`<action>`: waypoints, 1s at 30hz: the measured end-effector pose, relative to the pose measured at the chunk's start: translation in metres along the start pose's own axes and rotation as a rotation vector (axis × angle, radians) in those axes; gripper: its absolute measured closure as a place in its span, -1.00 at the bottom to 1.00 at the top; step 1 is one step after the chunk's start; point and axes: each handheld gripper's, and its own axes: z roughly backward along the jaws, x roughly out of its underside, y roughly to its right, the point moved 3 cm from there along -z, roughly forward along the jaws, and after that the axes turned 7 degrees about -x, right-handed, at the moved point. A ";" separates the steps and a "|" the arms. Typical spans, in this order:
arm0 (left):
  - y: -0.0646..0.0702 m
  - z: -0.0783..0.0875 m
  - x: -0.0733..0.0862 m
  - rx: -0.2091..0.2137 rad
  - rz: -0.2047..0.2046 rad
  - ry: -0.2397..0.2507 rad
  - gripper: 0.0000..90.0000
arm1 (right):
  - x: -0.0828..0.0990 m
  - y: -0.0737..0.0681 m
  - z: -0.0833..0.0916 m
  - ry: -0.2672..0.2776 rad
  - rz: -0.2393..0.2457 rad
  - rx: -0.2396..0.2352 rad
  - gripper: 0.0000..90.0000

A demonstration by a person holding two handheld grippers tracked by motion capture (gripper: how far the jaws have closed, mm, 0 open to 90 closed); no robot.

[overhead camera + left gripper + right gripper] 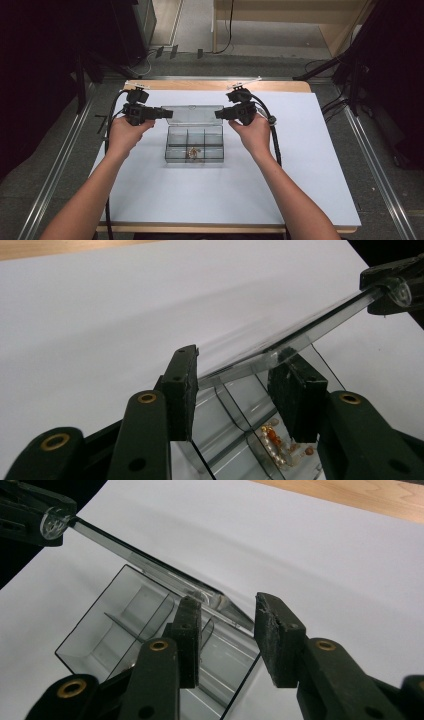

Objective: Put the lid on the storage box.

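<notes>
Step in hand: swinging the lid [192, 115] of the clear box [168, 150] fully open, one gripper at each end; this is my reading of the pose
Left gripper [167, 114]: at the box's rear left corner; its jaws stand part-way apart with the lid's end between them [240, 365]; a gap shows beside the thin plastic, so no firm pinch
Right gripper [220, 114]: at the box's rear right corner; jaws likewise part-way apart around the lid's other end [227, 605]; pads not seen pressing
Doing it well: keep both ends level so the lid does not twist on its hinge; let it lean back behind the box before drawing the jaws out sideways; avoid nudging the box, which is light and would probably slide on the white sheet [300, 165]
Lid: raised along the box's rear edge, tilted rather than flat
Box: six compartments, three across and two deep; its clear walls look unbroken
Contents: a small cluster of beads [192, 152], pearly and orange, in the box's front middle compartment; the other five look empty
</notes>
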 end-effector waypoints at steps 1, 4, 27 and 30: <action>0.000 0.001 0.001 0.000 -0.004 -0.001 0.23 | 0.001 -0.001 0.001 -0.001 0.001 -0.001 0.44; 0.002 0.002 0.004 0.000 -0.009 -0.005 0.22 | 0.005 -0.003 0.002 0.002 -0.001 -0.004 0.43; 0.015 0.012 0.032 -0.007 -0.024 0.003 0.16 | 0.031 -0.015 0.012 0.000 0.014 -0.022 0.40; 0.016 0.012 0.035 -0.008 -0.026 0.000 0.15 | 0.035 -0.016 0.012 0.002 0.013 -0.026 0.40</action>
